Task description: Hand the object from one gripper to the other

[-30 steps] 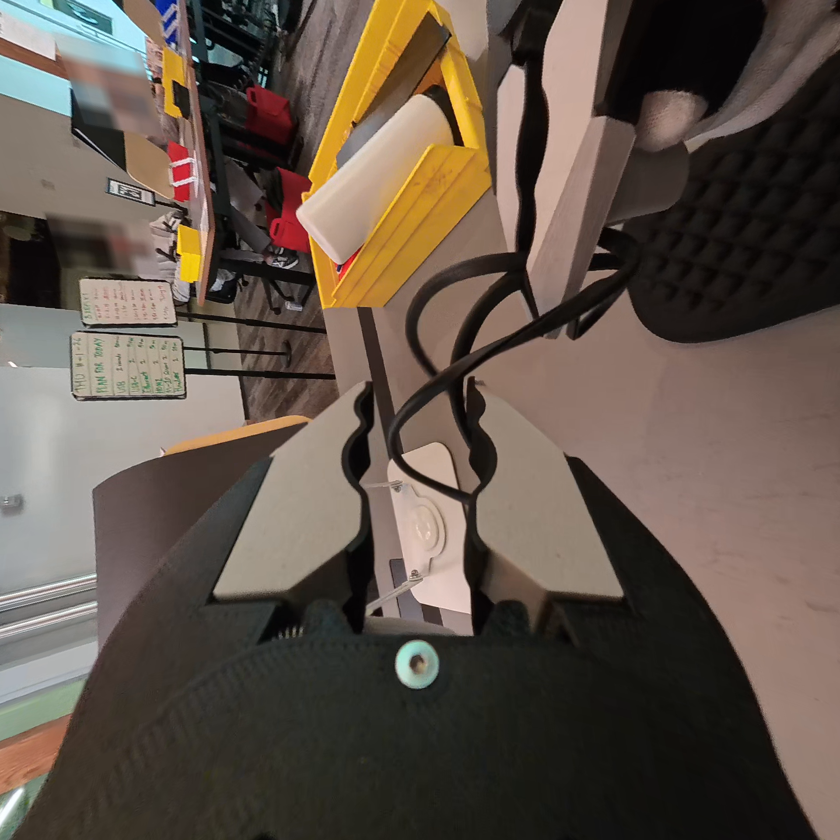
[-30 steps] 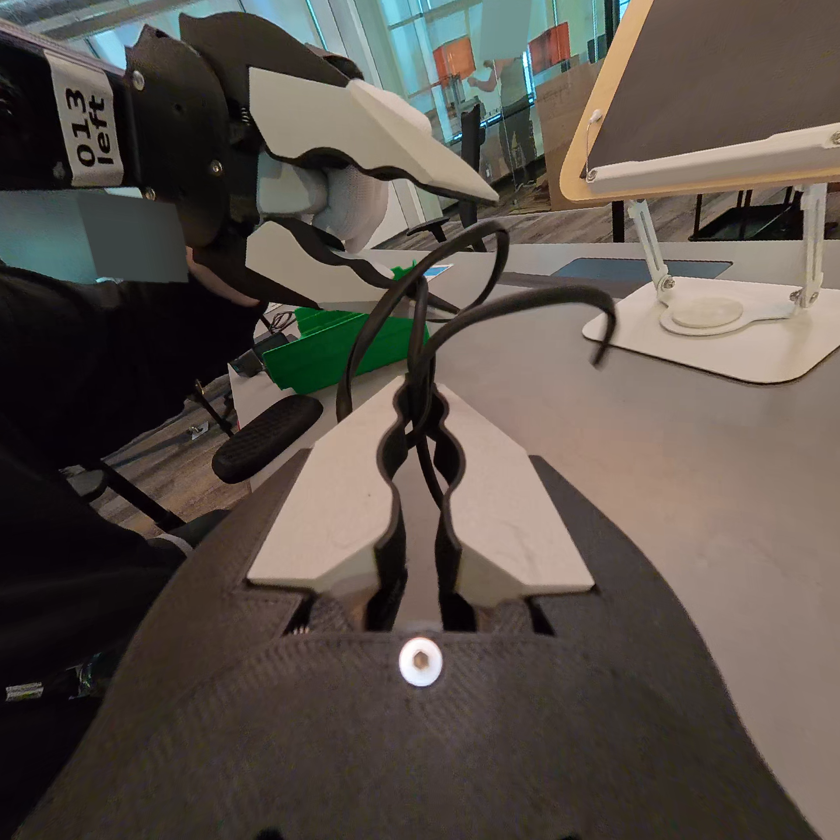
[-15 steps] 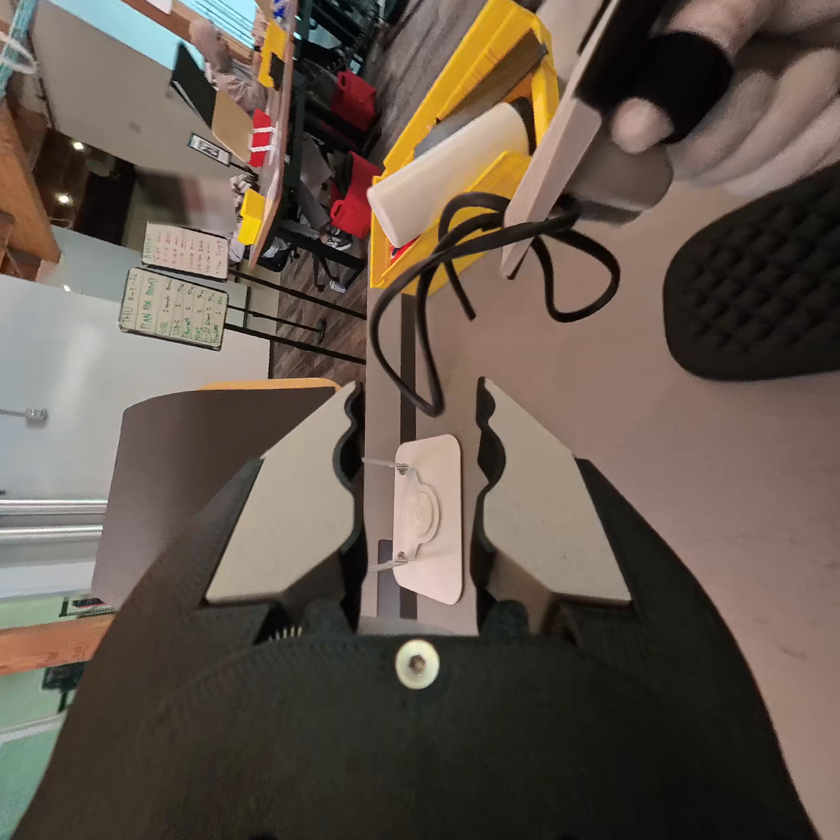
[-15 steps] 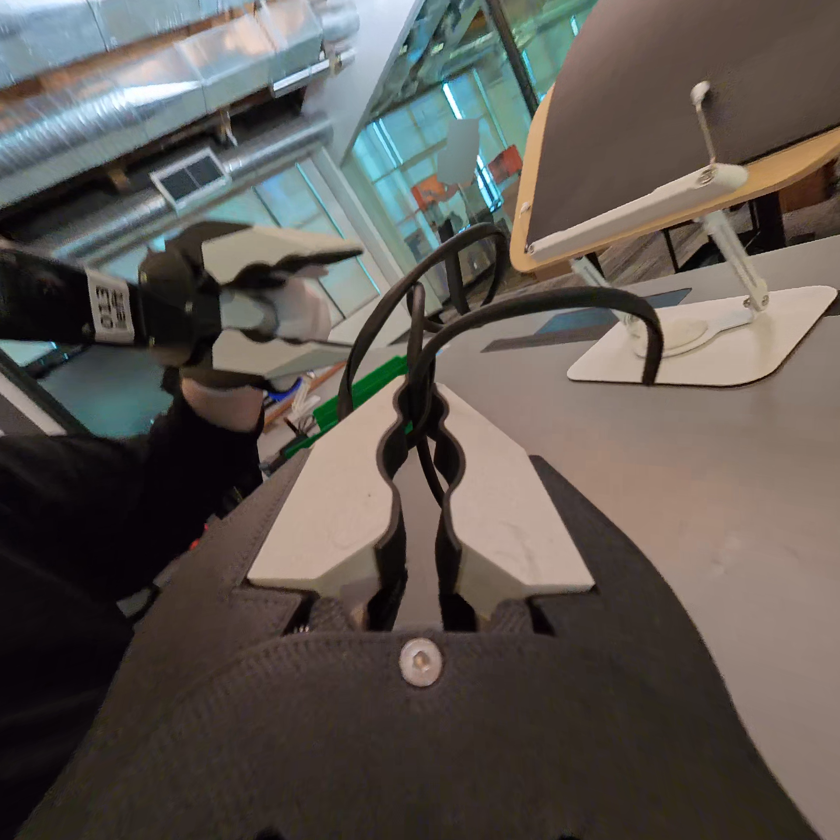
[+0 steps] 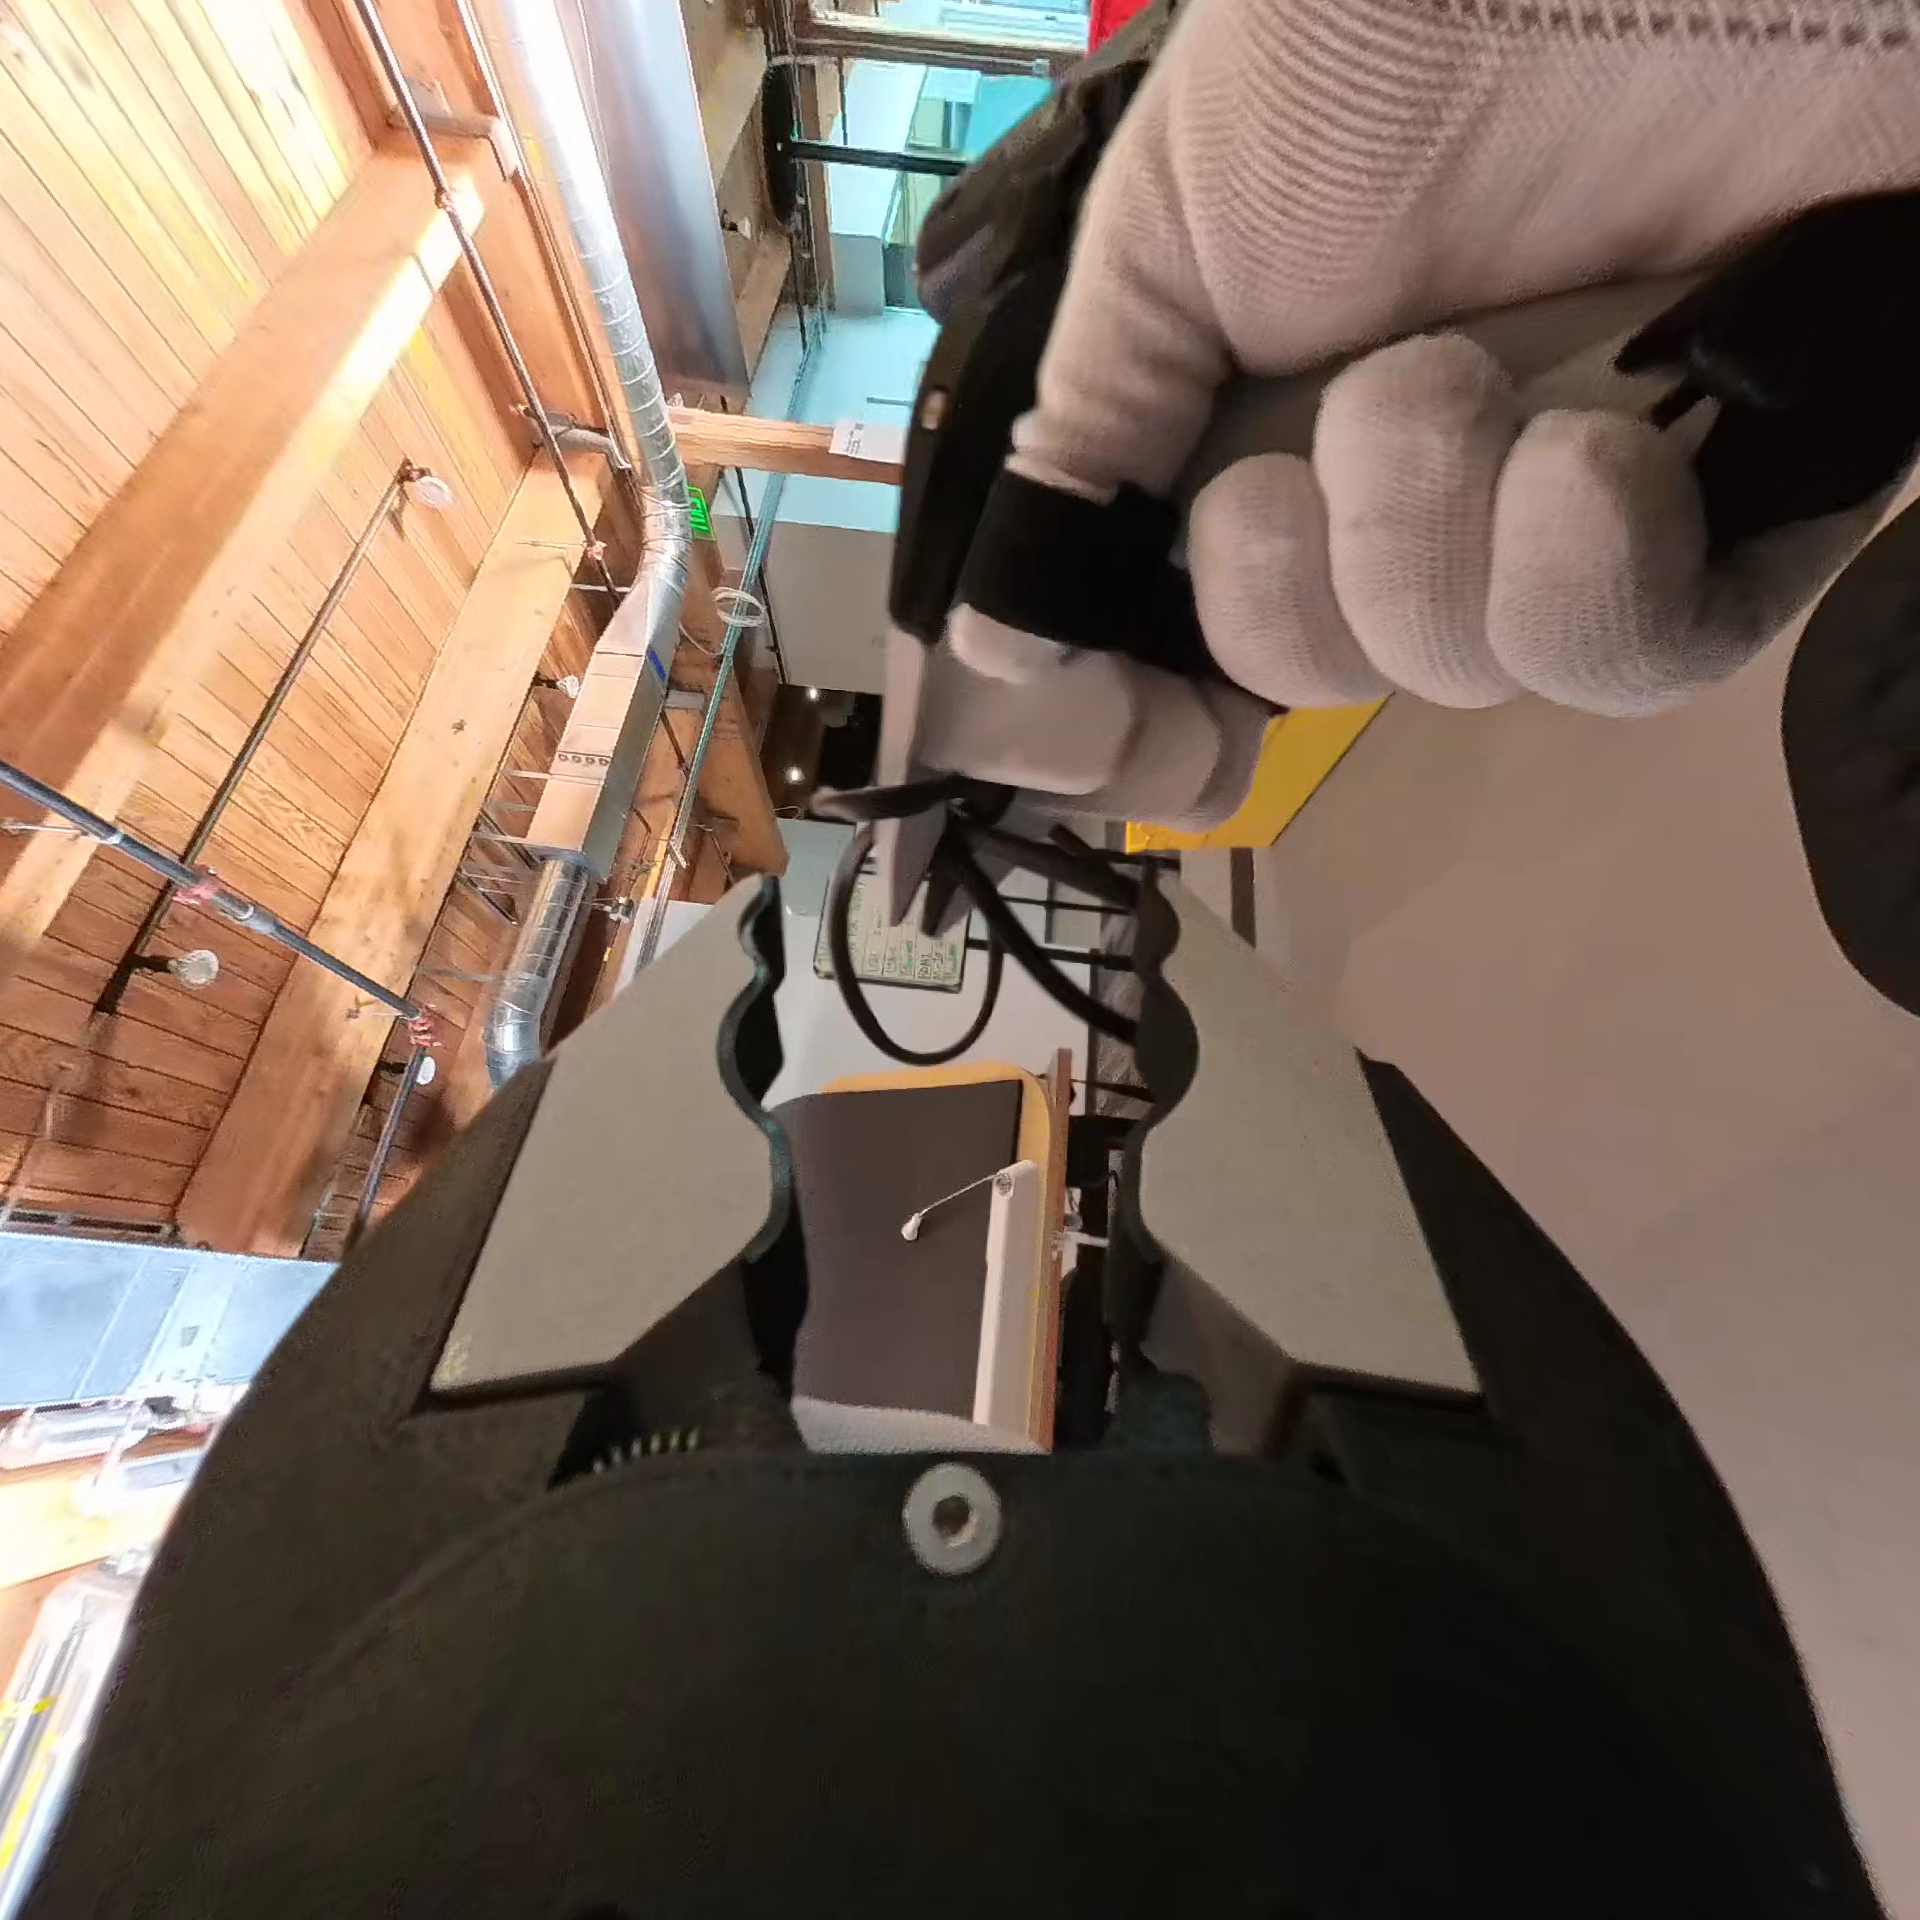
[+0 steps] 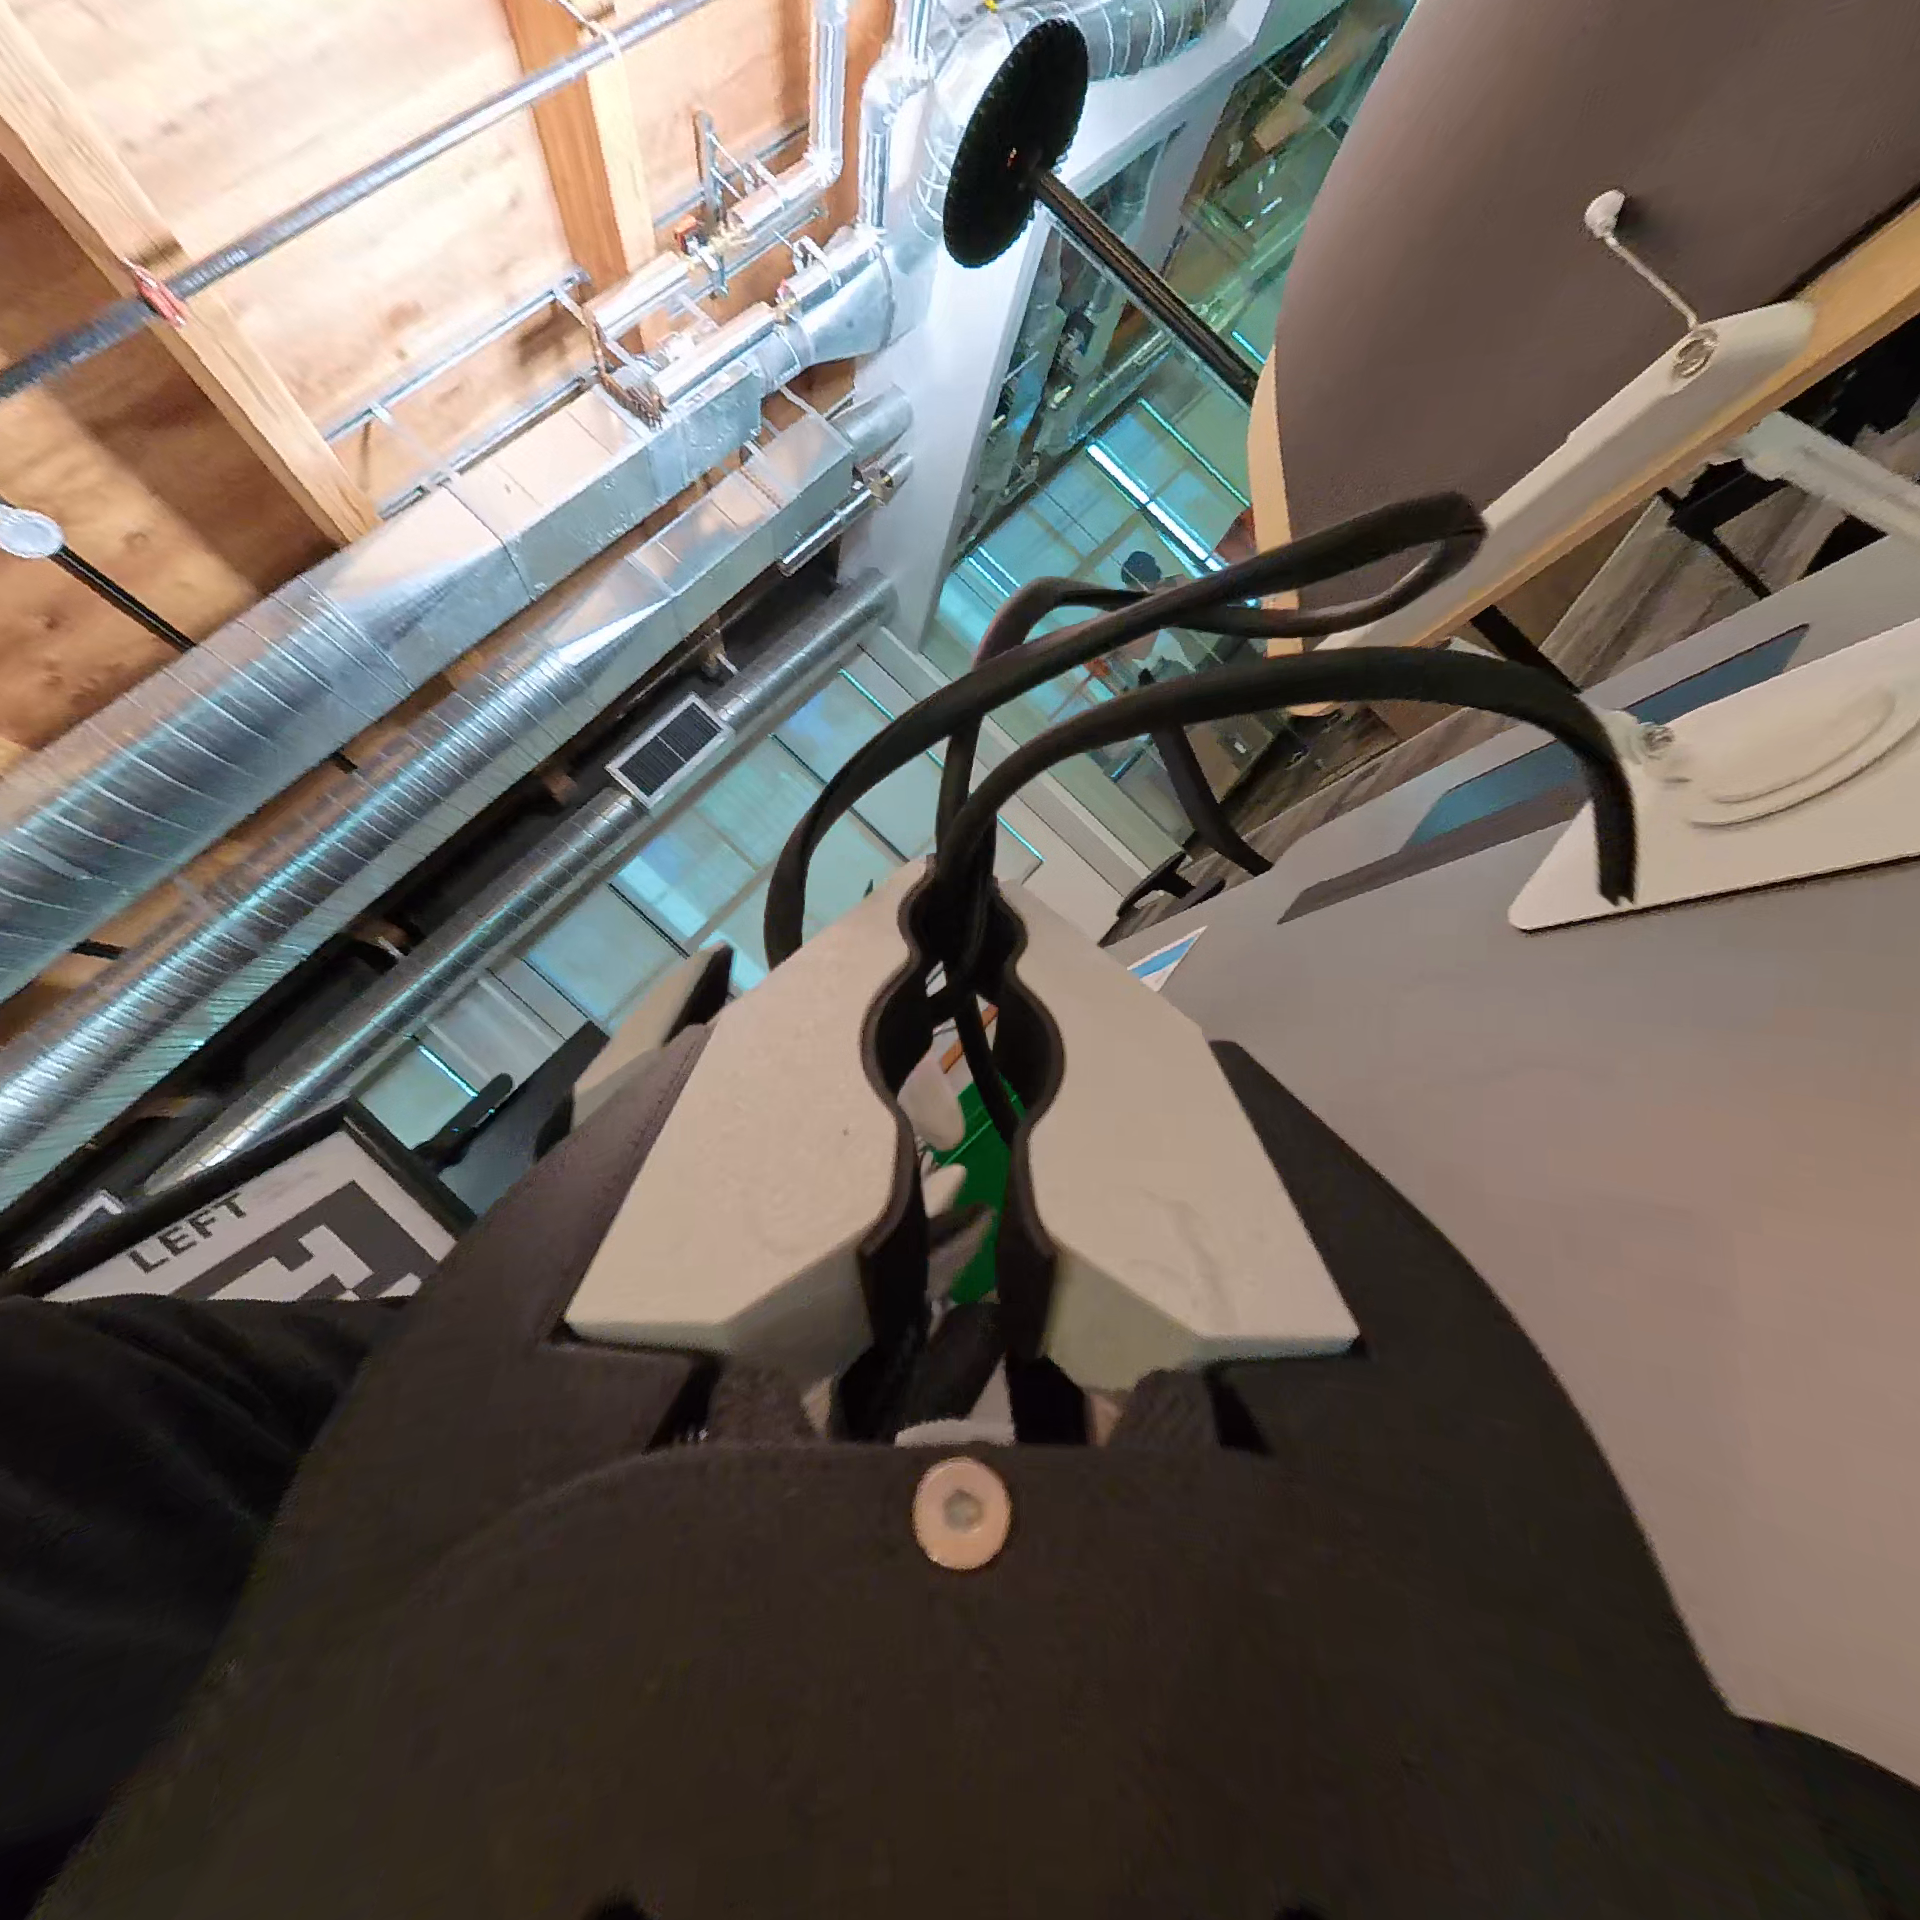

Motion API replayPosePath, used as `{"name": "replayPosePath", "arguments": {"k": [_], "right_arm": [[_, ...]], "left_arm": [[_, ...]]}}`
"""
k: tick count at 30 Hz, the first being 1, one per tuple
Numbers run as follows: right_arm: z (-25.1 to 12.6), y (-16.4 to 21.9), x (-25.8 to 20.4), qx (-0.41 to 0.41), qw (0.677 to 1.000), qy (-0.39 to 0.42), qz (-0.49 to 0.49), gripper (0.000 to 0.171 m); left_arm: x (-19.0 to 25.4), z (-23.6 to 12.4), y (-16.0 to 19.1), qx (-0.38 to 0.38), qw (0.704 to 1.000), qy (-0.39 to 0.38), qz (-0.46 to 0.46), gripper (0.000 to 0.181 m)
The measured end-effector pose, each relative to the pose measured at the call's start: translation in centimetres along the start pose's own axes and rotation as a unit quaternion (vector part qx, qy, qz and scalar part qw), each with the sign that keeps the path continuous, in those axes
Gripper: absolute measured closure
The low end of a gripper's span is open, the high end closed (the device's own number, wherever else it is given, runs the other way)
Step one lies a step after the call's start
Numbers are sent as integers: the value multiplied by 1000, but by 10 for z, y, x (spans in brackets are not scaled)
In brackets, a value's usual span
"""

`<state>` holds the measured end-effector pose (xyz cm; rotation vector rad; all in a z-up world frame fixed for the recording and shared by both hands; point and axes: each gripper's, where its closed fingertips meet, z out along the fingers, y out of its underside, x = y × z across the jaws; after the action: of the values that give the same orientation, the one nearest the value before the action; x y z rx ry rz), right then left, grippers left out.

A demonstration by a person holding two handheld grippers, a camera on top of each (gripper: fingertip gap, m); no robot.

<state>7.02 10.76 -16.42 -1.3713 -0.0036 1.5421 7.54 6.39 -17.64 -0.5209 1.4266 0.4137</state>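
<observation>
A black cable (image 6: 1143, 717) is clamped between the tips of my right gripper (image 6: 961, 894), which is shut on it; its loops arch up and to the right. In the left wrist view a white-gloved hand (image 5: 1351, 468) holds the right gripper (image 5: 914, 873) pointing down, and the cable (image 5: 871, 1013) hangs from it just beyond my left gripper (image 5: 961, 935). The left gripper is wide open and empty; the cable loop is apart from its fingers. One finger of the left gripper (image 6: 681, 1003) shows behind my right fingers.
A dark tilted board (image 6: 1558, 208) on a white stand with a flat base (image 6: 1714, 831) stands on the grey table (image 6: 1455, 1143); it also shows in the left wrist view (image 5: 894, 1226). A yellow bin (image 5: 1278, 769) and a green bin (image 6: 982, 1153) are partly hidden. Ceiling ducts are overhead. About 5 centimeters separates my left fingertips from my right.
Both grippers have tilted up towards the ceiling. The right gripper with the cable has risen and come closer, now above the left fingertips. The left jaws have opened wider.
</observation>
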Motion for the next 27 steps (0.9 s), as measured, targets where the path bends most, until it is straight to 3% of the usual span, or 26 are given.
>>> {"name": "replayPosePath", "arguments": {"k": [4,8,10,15,16,23,27], "right_arm": [[3,-2,-6,14,1000,-10,8,170],[5,-2,-12,19,999,-28,19,169],[5,-2,-13,19,999,-33,22,168],[2,-4,-11,18,999,-27,15,169],[1,-4,-9,17,999,-23,13,170],[-2,-5,6,-2,1000,13,1,170],[4,16,11,-55,998,13,13,169]], "left_arm": [[12,8,4,-16,999,0,-39,104],[14,16,22,-74,992,-15,-101,106],[13,18,30,-85,987,-24,-137,118],[12,21,36,-81,983,-21,-166,176],[11,20,36,-80,983,-17,-166,178],[-4,8,17,-33,999,-21,-38,178],[0,2,-4,21,998,26,57,177]]}}
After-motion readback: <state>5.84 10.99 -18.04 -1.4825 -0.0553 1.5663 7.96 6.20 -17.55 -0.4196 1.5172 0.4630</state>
